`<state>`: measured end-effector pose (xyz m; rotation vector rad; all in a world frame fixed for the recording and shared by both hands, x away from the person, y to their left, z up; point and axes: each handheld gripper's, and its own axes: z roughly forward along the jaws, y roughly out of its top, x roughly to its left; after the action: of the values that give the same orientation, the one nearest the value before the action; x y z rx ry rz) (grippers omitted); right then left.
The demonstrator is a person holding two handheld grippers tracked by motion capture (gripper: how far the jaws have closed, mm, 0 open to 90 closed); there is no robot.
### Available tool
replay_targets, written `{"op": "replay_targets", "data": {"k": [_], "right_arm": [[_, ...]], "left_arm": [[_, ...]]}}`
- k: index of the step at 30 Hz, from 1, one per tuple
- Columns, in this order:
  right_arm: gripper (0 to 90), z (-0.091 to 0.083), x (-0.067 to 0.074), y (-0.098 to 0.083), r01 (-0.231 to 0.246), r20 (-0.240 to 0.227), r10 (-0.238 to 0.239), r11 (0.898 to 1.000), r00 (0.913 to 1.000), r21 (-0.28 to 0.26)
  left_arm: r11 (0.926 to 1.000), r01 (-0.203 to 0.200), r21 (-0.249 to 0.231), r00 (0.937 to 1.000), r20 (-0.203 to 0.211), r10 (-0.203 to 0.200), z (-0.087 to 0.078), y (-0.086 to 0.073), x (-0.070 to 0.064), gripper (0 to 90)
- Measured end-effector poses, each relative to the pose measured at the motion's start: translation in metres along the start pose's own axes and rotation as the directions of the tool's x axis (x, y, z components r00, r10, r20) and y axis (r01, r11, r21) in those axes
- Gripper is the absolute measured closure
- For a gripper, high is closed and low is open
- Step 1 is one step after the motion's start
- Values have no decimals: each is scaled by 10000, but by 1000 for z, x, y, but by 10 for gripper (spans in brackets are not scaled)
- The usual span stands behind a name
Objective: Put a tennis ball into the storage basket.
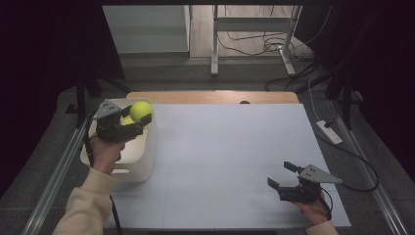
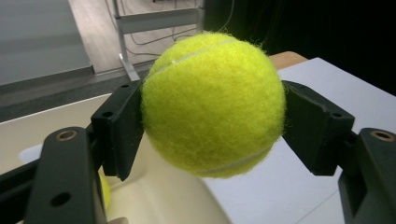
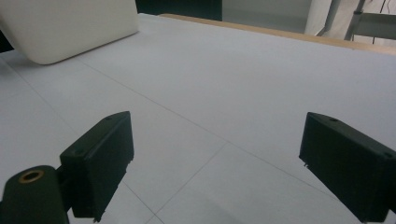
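Right forearm low at the near right corner of the table, wrist level. My right claw rests just above the white sheet, pointing left and away across it; its jaws stand wide apart with nothing between them, bare sheet showing in the gap in the right gripper view.

Left arm, cream sleeve, runs up the near left side, elbow close to me, forearm angled forward. Left hand wraps the claw body from below, the grey plate on top. My left claw points right and slightly away, held above the white bin at the table's left edge.

Left claw is clamped on a tennis ball: both black pads press its flanks, the ball bulging above and below them. The ball hangs over the bin's far right corner, clear of the rim.

A second yellow ball lies inside the bin, just beneath and behind the left claw.
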<state>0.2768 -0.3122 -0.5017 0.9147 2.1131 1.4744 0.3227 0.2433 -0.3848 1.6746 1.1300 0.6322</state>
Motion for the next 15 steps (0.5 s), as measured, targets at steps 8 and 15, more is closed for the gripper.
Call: {"op": "replay_targets", "data": {"k": [8, 15], "right_arm": [[102, 0, 0, 0, 7, 34, -7, 10000, 10000, -59], [103, 0, 0, 0, 28, 25, -28, 10000, 10000, -21]], "left_arm": [[9995, -12, 308, 9979, -651, 32, 0, -4, 14, 274], [9982, 111, 596, 9945, -1048, -48, 4, -6, 26, 273]]}}
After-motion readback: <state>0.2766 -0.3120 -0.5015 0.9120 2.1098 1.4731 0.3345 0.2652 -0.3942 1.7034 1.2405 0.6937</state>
